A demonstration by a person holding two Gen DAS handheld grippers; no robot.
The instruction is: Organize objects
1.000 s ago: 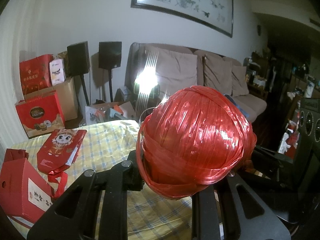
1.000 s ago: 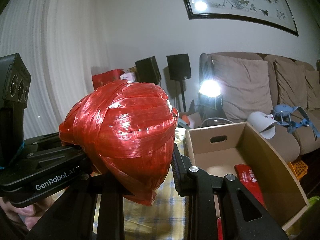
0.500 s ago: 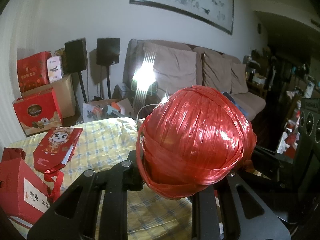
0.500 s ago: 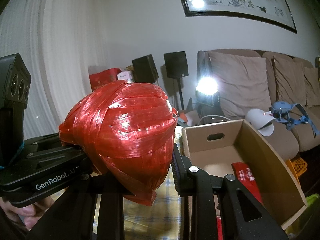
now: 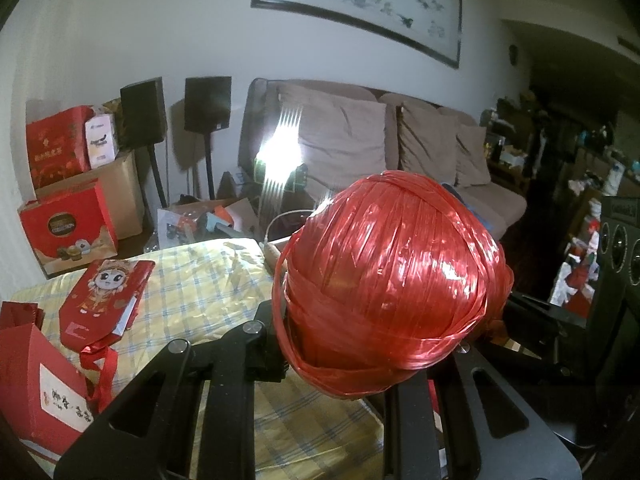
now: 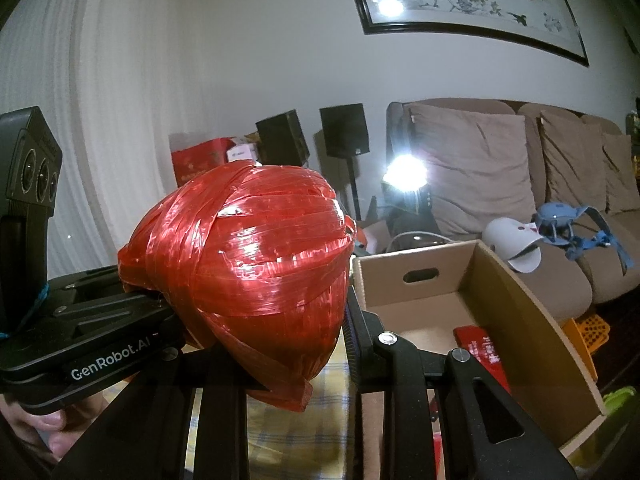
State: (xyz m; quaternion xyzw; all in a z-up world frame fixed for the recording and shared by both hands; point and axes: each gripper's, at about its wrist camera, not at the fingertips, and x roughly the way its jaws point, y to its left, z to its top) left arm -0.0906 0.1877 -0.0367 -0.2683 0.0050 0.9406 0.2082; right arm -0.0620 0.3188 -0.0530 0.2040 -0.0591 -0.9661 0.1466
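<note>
Above the checked yellow tablecloth (image 5: 208, 280), a ball of shiny red plastic twine (image 5: 388, 276) hangs between both grippers. The left gripper (image 5: 352, 344) has its jaws closed narrowly on the ball's underside, and the right gripper (image 6: 276, 320) likewise clamps the same ball from the other side. In the right wrist view the left gripper's black body bears the white lettering "GenRobot.AI" (image 6: 110, 362), with a person's fingers (image 6: 48, 424) below it. Just right of the ball stands an open cardboard box (image 6: 520, 312) with a cut-out handle; a red packet (image 6: 484, 352) with white characters lies inside, too small to read. On the cloth lie a red gift bag (image 5: 104, 300) printed with a cartoon figure and a red box (image 5: 36, 384) with a white handwritten label, illegible.
</note>
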